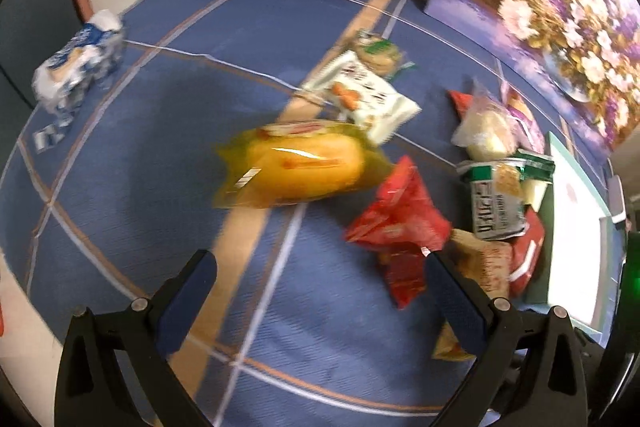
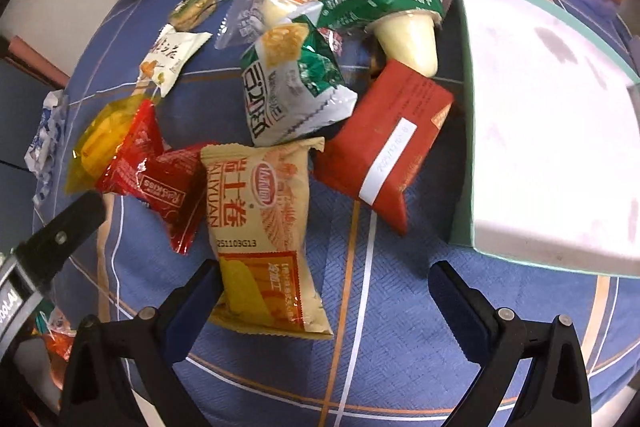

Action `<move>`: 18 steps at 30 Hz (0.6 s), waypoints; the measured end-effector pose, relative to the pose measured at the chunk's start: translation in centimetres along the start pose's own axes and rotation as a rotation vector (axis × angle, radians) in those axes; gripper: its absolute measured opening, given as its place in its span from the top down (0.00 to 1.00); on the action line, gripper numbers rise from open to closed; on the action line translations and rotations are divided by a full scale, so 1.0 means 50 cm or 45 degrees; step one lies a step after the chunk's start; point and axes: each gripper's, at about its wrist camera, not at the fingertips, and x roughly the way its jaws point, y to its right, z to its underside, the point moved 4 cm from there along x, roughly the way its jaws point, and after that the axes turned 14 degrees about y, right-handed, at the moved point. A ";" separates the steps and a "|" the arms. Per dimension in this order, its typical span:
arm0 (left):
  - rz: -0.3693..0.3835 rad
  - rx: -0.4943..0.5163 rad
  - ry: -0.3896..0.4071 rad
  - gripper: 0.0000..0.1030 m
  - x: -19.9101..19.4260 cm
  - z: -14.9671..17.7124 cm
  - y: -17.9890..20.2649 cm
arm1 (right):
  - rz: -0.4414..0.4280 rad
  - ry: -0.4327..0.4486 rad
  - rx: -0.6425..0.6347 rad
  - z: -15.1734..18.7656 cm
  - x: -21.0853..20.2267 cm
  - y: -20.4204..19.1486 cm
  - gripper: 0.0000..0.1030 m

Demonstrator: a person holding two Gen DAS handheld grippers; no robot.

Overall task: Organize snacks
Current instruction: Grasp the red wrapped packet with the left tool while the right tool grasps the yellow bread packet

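**Spotter:** What's around your jaws?

**Me:** Blue cloth with tan and white stripes [image 2: 384,311] underneath. My right gripper [image 2: 324,291] stands wide, gripping nothing; the beige and orange snack packet [image 2: 264,223] lies with its lower end between my fingers, beside the left pad. My left gripper [image 1: 320,287] is spread wide too, over bare cloth, holding nothing.

**Spotter:** Anything crowding you?

**Me:** Plenty. A red foil packet [image 2: 168,187] overlaps the beige one's left edge, and a clear yellow cake wrapper [image 1: 296,163] lies beyond it. A red carton-like pack with a white date strip [image 2: 384,151] leans near the pale box with a teal rim [image 2: 464,107] on the right.

**Spotter:** Any writing?

**Me:** The red foil reads "Red Kiss". The beige shows "251103G13" and letters ending "ALIYUAN". The green and white crisp bag [image 2: 292,83] carries characters I can't read.
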 end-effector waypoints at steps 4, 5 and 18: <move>0.053 -0.022 -0.027 0.05 0.025 -0.002 0.023 | -0.037 0.031 -0.030 -0.011 -0.017 -0.010 0.14; 0.072 -0.026 -0.037 0.10 0.031 -0.002 0.028 | -0.050 0.037 -0.038 -0.013 -0.014 -0.017 0.18; 0.242 -0.119 -0.126 0.44 0.087 0.004 0.065 | -0.161 0.042 -0.026 -0.029 -0.010 -0.044 0.58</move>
